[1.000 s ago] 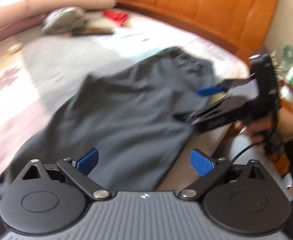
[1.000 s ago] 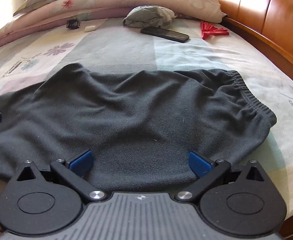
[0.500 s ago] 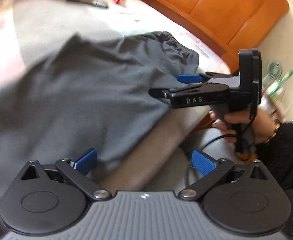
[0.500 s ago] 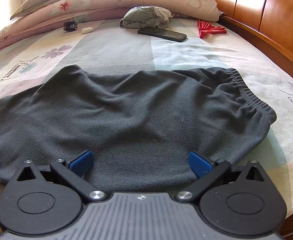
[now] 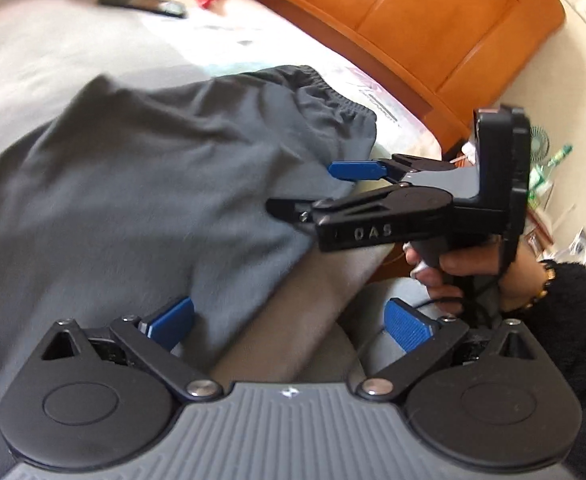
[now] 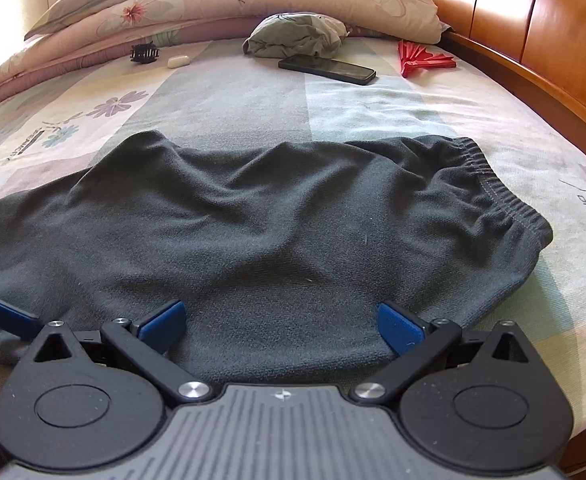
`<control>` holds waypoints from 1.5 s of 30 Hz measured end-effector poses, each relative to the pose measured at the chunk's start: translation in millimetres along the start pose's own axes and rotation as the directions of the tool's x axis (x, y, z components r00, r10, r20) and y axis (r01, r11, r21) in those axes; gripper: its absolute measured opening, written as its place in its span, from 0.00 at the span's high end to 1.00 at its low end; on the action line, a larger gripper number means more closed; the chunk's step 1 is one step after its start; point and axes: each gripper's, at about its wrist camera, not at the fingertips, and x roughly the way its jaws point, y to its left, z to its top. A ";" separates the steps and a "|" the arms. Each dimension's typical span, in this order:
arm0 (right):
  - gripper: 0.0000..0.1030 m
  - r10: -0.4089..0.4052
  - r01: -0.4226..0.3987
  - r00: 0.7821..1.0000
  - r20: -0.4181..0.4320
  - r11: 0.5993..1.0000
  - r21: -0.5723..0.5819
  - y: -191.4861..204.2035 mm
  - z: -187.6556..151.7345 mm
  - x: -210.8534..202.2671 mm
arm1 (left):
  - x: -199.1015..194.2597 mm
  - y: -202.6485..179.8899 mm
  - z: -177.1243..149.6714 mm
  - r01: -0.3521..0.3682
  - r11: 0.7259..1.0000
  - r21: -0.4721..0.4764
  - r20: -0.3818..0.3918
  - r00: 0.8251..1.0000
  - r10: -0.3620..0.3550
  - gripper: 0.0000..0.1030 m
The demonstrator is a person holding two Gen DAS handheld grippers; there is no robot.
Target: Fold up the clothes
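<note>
From the left wrist, the left hand-held gripper (image 5: pixel 289 320) has its blue pads spread wide and hangs over the near hem of the dark grey shorts (image 5: pixel 141 184), one pad above the cloth and the other past the bed's edge; nothing sits between them. Across from it the right hand-held gripper (image 5: pixel 317 190), held in a person's hand (image 5: pixel 449 268), reaches in sideways at the near edge of the shorts, close to the gathered waistband (image 5: pixel 333 96), with its fingers parted and the cloth edge apparently lying between them, though blur leaves contact unsettled. From the right wrist, the shorts (image 6: pixel 253 232) lie spread out on the flowered bed (image 6: pixel 233 96), rumpled but with no fold visible, waistband (image 6: pixel 501 188) to the right and the leg end to the left, where the left hand-held gripper's blue pad (image 6: pixel 3 312) shows. The right hand-held gripper (image 6: pixel 281 324) is also wide open, its pads straddling the near hem without pinching it. By my judgement both tools are lining up on the near edge; a grasp would call for pressing the pads together on the cloth layers at matching points.
</note>
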 end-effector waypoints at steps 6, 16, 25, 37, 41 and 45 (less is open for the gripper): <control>0.00 0.069 -0.075 0.991 0.113 0.996 0.045 -30.7 22.8 -8.7 | -18.1 13.7 5.0 -0.166 0.985 0.043 0.075 0.984 0.162 0.02; 0.08 -0.027 0.010 0.995 0.091 0.984 0.180 -103.1 23.6 12.8 | -39.6 59.4 -10.4 -0.278 0.948 -0.157 0.103 0.950 0.296 0.02; 0.01 -0.099 0.097 0.994 0.034 0.993 0.061 -38.3 26.1 22.2 | -25.8 49.9 -2.5 -0.321 0.943 -0.092 0.073 0.942 0.328 0.02; 0.00 -0.182 0.179 0.982 0.058 0.982 0.051 -11.1 5.2 28.8 | -17.7 34.8 9.6 -0.402 0.914 -0.046 0.017 0.915 0.403 0.02; 0.00 -0.202 0.198 0.978 0.055 0.978 0.069 -9.2 6.3 31.1 | -11.2 18.2 28.4 -0.417 0.909 -0.021 0.036 0.908 0.417 0.02; 0.00 -0.185 0.182 0.981 0.053 0.982 0.059 -11.3 6.9 31.3 | -1.6 8.2 34.1 -0.434 0.901 -0.011 0.022 0.901 0.434 0.02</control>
